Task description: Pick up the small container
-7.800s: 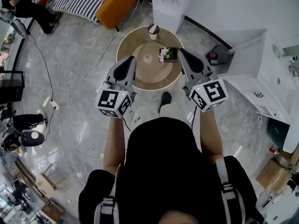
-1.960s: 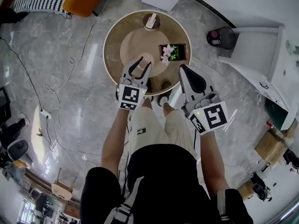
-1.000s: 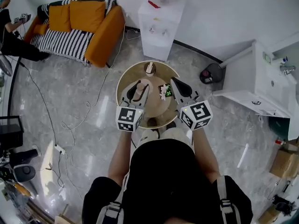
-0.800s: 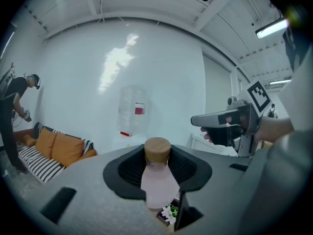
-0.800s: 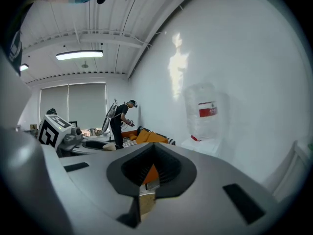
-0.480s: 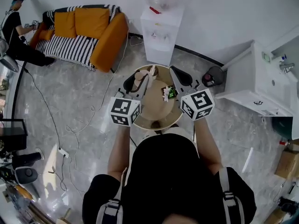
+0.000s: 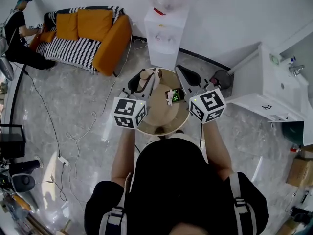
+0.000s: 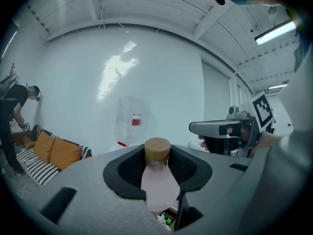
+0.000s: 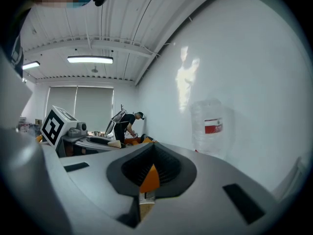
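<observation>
Round wooden counter (image 7: 164, 131) on a grey marble floor. Open floor left of it and on its near side, apart from loose cables (image 7: 73, 136) to the left. Just past the counter's far edge, a white water dispenser (image 7: 164, 38). Close on its right, a white cabinet unit (image 7: 274, 89). Orange sofa (image 7: 100, 33) well off to the far left. Left tongs (image 7: 143, 78) over the counter's far-left rim, clamped on the small pale-pink bottle with wooden cap (image 8: 157, 180), upright and clear of the counter top. Right tongs (image 7: 181, 71) over the far-right rim, tips drawn together, nothing in them. Dark square tray with green and a white flower (image 7: 174, 96) right of counter centre. Two seconds back the bottle stood on the counter inside the left tongs; now it is lifted, both tongs higher
</observation>
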Available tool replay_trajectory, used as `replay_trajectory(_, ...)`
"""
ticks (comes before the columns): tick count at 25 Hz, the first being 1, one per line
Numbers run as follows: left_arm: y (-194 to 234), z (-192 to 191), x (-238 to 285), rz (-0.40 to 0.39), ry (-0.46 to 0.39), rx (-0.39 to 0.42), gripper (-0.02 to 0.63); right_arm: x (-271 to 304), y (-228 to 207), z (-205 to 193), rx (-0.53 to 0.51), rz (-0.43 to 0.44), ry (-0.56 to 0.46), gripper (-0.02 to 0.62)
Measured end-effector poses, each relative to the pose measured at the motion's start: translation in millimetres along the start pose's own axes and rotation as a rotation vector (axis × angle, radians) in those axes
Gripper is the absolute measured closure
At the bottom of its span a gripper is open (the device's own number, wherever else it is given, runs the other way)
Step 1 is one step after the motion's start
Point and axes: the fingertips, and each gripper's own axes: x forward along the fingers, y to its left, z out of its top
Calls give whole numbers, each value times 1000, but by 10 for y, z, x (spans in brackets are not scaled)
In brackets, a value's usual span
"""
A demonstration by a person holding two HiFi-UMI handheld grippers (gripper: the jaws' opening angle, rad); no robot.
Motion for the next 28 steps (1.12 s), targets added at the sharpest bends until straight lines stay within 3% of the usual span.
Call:
replay_trajectory(13, -174, 12, -118, -7, -4, 0, 465, -171, 85, -40, -22, 5, 20, 591)
replay_trajectory(28, -20, -44, -190, 18, -2, -2, 465, -129, 172, -64, -38, -4, 28, 592)
